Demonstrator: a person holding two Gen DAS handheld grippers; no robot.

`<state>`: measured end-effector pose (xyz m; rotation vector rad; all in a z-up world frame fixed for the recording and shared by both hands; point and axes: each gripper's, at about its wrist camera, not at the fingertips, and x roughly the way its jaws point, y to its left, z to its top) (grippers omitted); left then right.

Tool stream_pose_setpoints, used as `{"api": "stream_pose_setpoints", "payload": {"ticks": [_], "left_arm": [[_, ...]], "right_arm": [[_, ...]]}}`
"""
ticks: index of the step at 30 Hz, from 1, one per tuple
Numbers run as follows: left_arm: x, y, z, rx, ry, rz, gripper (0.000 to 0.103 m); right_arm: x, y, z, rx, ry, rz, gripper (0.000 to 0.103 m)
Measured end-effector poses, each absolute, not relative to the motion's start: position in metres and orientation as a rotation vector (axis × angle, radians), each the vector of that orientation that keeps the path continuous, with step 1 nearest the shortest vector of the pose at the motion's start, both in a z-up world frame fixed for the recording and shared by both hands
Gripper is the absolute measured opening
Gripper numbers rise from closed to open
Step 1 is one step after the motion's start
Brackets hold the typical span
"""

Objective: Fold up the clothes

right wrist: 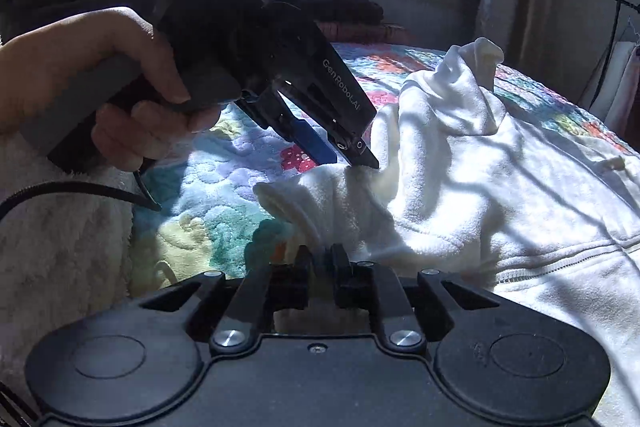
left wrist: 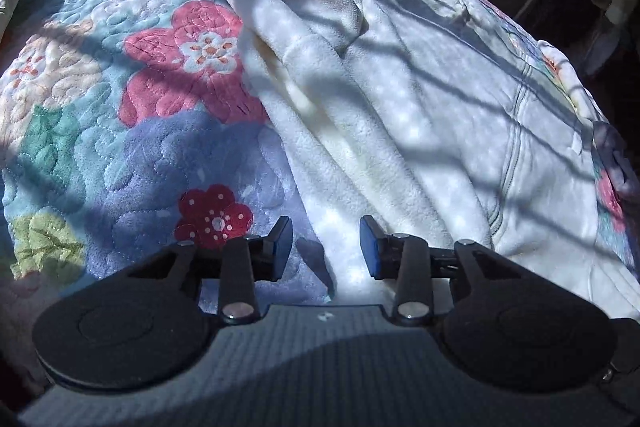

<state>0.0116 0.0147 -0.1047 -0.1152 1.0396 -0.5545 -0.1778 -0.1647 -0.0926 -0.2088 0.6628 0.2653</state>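
A white fleece hooded jacket (left wrist: 420, 115) lies spread on the floral quilt (left wrist: 120, 131) of a bed, its body toward the quilt's right edge and a sleeve (right wrist: 320, 199) drawn leftward over the quilt.

Left gripper (left wrist: 326, 247): released, jaws standing well apart, tips tilted steeply down and touching or just above the sleeve fabric near the quilt's near edge; contact cannot be confirmed. The person's hand (right wrist: 132, 99) wraps the handle, forearm coming in from the left, and a cable trails beneath it.

Right gripper (right wrist: 320, 263): fingers drawn nearly together at the sleeve's cuff end. Fleece sits right at the tips, so it appears clenched on the sleeve, though the pinch itself is partly hidden.

Judgement: the step in hand looks like carrying the sleeve across the jacket's body. Done well, the left gripper would take a full pinch of both sleeve layers, not surface pile, and both ends would travel level, so the sleeve lands flat and parallel to the zip line (left wrist: 516, 147) without dragging the body off square.
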Motion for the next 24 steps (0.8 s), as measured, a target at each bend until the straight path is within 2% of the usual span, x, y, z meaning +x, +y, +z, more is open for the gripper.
{"api": "stream_pose_setpoints", "payload": {"ticks": [1,2,4,5,10,12,16,18,20,24], "left_arm": [[0.013,0.016,-0.109,-0.099,1.061,-0.521,0.001],[0.015,0.017,-0.114,-0.084,1.082,-0.488,0.000],[0.018,0.021,-0.118,-0.097,1.104,-0.462,0.000],[0.018,0.024,-0.117,-0.119,1.106,-0.463,0.000],[0.016,0.023,-0.113,-0.125,1.104,-0.472,0.002],[0.017,0.024,-0.110,-0.162,1.106,-0.486,0.005],[0.021,0.031,-0.108,-0.251,1.105,-0.492,0.021],[0.022,0.034,-0.110,-0.319,1.102,-0.527,0.018],[0.021,0.034,-0.111,-0.376,1.106,-0.580,0.000],[0.018,0.026,-0.110,-0.350,1.104,-0.606,0.000]], "right_arm": [[-0.179,-0.173,-0.088,-0.174,0.671,0.245,0.026],[-0.180,-0.182,-0.084,-0.139,0.678,0.225,0.026],[-0.183,-0.200,-0.076,-0.070,0.693,0.185,0.035],[-0.184,-0.209,-0.072,-0.035,0.700,0.165,0.045],[-0.167,-0.224,-0.058,0.049,0.718,0.153,0.046],[-0.151,-0.219,-0.055,0.048,0.720,0.183,0.046],[-0.119,-0.210,-0.049,0.046,0.723,0.242,0.046],[-0.103,-0.205,-0.046,0.045,0.724,0.272,0.046],[-0.087,-0.200,-0.043,0.044,0.725,0.302,0.046],[-0.054,-0.190,-0.037,0.042,0.727,0.362,0.047]]}}
